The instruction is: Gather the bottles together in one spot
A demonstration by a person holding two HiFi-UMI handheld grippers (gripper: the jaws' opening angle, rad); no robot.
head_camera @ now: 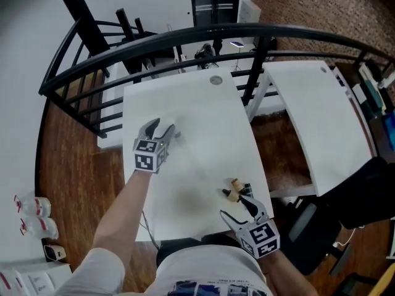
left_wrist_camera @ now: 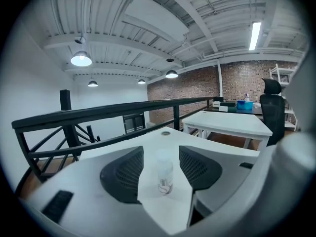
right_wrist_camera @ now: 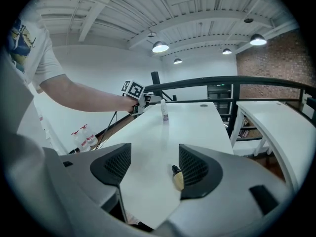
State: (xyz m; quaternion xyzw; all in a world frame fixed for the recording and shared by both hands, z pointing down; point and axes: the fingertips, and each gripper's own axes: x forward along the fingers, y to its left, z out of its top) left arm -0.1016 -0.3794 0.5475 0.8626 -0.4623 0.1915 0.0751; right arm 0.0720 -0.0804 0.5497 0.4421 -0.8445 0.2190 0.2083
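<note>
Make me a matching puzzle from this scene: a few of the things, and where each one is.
Things:
1. small clear plastic bottle
2. small tan bottle with a black cap
3. round grey grommet
4. clear bottles with red caps

Places:
A. off the white table, away to its left
B. standing between the left gripper's open jaws
C. at the table's far end
D. on the table's near right part, close by the right gripper

Pairs: 1-B, 2-D, 3-C, 4-A.
</note>
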